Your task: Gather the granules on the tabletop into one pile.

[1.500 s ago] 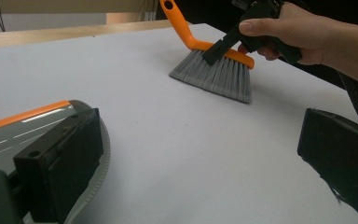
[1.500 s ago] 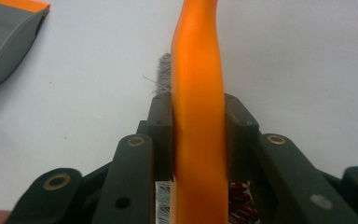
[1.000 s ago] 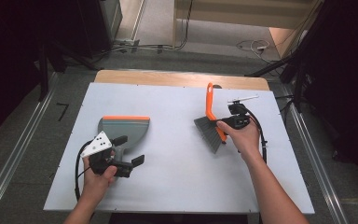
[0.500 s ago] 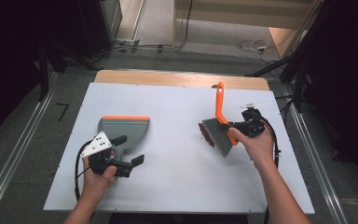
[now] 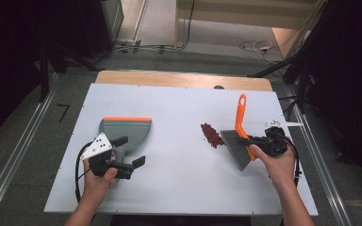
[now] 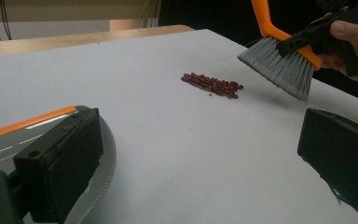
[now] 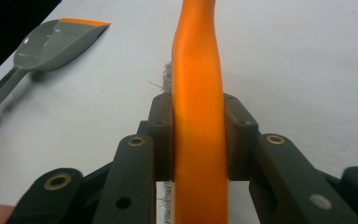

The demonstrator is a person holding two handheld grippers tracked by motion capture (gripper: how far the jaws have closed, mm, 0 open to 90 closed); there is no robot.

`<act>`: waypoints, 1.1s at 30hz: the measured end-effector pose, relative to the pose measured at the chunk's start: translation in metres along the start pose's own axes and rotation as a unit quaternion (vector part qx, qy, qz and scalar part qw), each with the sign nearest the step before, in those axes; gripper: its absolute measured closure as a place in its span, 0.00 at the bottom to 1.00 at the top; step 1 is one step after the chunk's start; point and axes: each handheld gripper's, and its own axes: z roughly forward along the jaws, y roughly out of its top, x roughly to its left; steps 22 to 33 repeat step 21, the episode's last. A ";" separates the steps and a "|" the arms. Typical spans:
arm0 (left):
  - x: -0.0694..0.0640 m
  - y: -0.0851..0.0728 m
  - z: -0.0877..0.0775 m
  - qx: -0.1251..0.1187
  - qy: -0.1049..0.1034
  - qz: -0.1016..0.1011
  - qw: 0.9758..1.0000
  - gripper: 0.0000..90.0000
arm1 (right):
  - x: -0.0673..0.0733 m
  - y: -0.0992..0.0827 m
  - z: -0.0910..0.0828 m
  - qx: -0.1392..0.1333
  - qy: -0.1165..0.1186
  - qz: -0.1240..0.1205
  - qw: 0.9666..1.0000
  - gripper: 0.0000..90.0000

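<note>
Brush (image 5: 239, 136) pinched in right gripper (image 5: 259, 147) jaws; left gripper (image 5: 129, 153) jaws spread by dustpan (image 5: 124, 131).

White table (image 5: 179, 108) with a wooden strip (image 5: 169, 78) along its far edge. Grey floor (image 5: 23, 117) around it; metal rails (image 5: 9, 162) run along both sides. Cables (image 5: 141, 47) lie on the floor beyond the table. Dark surroundings left and right. Pale wooden furniture (image 5: 245, 12) at the back.
</note>
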 end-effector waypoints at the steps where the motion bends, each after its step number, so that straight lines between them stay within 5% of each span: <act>1: 0.000 0.000 0.000 0.000 0.000 0.000 1.000 0.01 | -0.001 -0.003 -0.002 -0.001 -0.001 0.000 1.000 0.76; 12: 0.001 0.000 -0.002 -0.004 -0.003 0.001 1.000 0.01 | -0.015 -0.030 -0.019 -0.007 -0.006 0.006 1.000 0.76; 33: 0.002 0.000 -0.003 -0.006 -0.001 -0.002 1.000 0.01 | -0.021 -0.030 -0.022 -0.015 -0.002 0.012 1.000 0.76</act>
